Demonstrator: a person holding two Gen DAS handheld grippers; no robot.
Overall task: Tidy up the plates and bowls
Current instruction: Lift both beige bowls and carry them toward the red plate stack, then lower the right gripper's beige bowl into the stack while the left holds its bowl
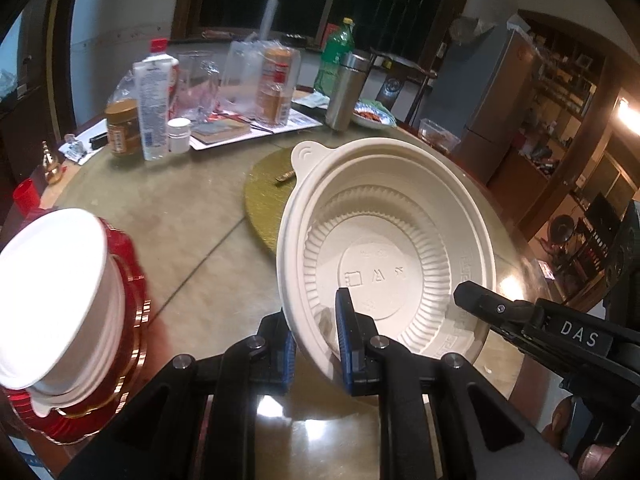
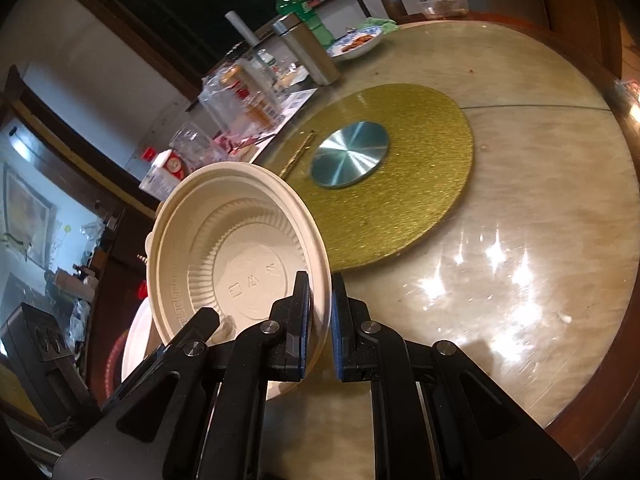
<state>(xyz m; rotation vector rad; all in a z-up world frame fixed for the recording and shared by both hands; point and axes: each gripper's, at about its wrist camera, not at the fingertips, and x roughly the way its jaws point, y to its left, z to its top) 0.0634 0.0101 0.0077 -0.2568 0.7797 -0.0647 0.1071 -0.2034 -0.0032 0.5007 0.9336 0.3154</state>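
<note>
Round marble table [image 2: 520,208] bears a gold turntable [image 2: 420,200], bottles, jars.

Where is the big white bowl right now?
The big white bowl is held tilted above the table, with both tongs, left and right, clamped on its rim. It's in front of the gold turntable, right of the red plates.

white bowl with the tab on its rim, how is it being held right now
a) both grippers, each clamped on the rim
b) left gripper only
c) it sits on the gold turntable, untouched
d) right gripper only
a: the left gripper pinches the near rim of the white bowl, and the right gripper clamps the rim on the other side, with the bowl tilted above the table.
</note>
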